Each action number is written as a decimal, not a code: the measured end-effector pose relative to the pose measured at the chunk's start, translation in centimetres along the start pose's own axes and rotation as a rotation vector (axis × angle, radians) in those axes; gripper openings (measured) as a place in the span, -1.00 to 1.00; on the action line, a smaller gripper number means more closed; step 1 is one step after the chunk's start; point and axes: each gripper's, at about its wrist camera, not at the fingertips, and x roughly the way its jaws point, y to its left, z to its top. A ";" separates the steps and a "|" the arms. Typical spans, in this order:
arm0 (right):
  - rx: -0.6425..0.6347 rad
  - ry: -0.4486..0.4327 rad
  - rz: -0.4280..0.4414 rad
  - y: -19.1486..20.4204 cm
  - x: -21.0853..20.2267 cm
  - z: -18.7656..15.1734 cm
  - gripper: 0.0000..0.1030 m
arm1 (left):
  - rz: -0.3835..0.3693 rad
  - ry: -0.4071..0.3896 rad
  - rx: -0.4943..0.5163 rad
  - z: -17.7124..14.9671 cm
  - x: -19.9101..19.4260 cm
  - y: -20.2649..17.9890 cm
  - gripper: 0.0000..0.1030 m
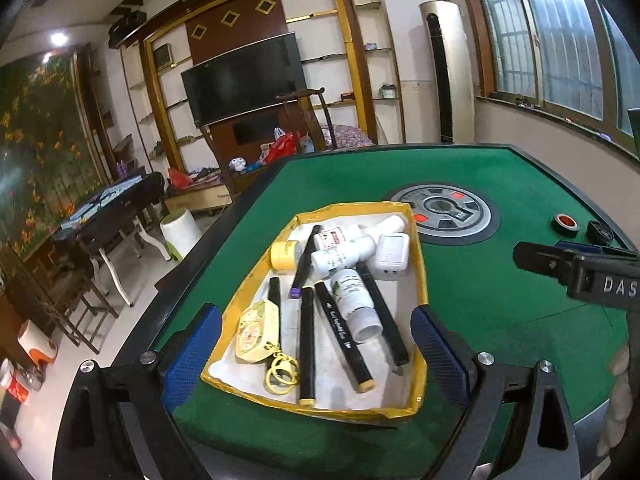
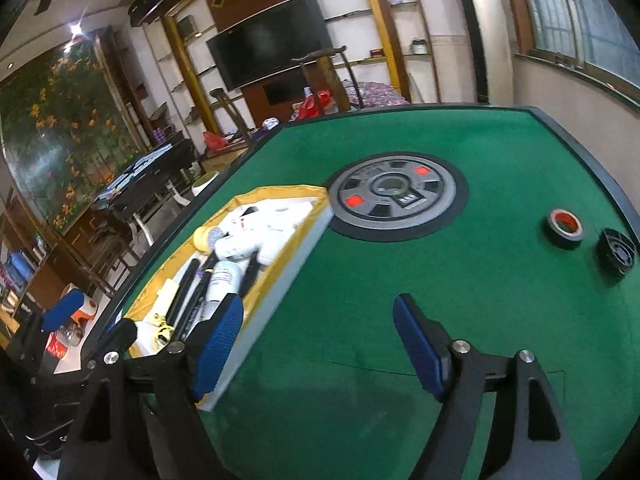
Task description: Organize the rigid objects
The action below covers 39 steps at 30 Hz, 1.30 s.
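A shallow tray with a yellow rim [image 1: 420, 280] [image 2: 280, 192] lies on the green felt table. It holds several black markers [image 1: 306, 344], white bottles [image 1: 354, 296], a white charger [image 1: 392, 256], a yellow tape roll [image 1: 285, 254] and a yellow keychain [image 1: 256, 330]. My left gripper [image 1: 316, 352] hovers open over the tray's near end, nothing between its pads. My right gripper [image 2: 320, 346] is open over bare felt just right of the tray, its left pad overlapping the tray's side wall. One of its fingers [image 1: 540, 264] shows at the right of the left wrist view.
A black tape roll with a red core [image 2: 564, 228] [image 1: 566, 224] and a black round ribbed part [image 2: 616, 254] [image 1: 600, 232] sit near the table's right edge. A grey round hub [image 2: 396, 200] [image 1: 444, 212] fills the table's centre. The floor drops off left of the tray.
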 end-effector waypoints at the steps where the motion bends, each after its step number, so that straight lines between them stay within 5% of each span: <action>1: 0.017 0.000 -0.003 -0.8 -0.2 -0.1 0.49 | -0.003 0.001 0.004 0.0 0.0 -0.3 0.89; 9: 0.128 0.016 -0.046 -6.5 -0.5 -1.0 0.50 | -0.054 0.038 0.059 -0.1 0.3 -3.1 0.89; 14: 0.192 0.028 -0.062 -10.4 -1.0 -1.7 0.50 | -0.164 0.075 0.107 -0.3 0.5 -4.9 0.89; 22: 0.465 -0.075 -0.207 -22.9 -5.8 -0.7 0.50 | -0.270 0.086 0.156 -0.7 0.3 -7.7 0.89; 28: 0.538 -0.071 -0.331 -28.9 -6.2 0.2 0.50 | -0.298 0.131 0.159 -1.2 1.1 -8.8 0.89; 35: 0.525 0.016 -0.428 -31.9 -2.9 1.2 0.50 | -0.300 0.156 0.146 -1.2 1.7 -9.0 0.89; 39: 0.524 0.041 -0.414 -31.9 -1.1 1.9 0.50 | -0.345 0.173 0.116 -0.8 2.0 -8.9 0.89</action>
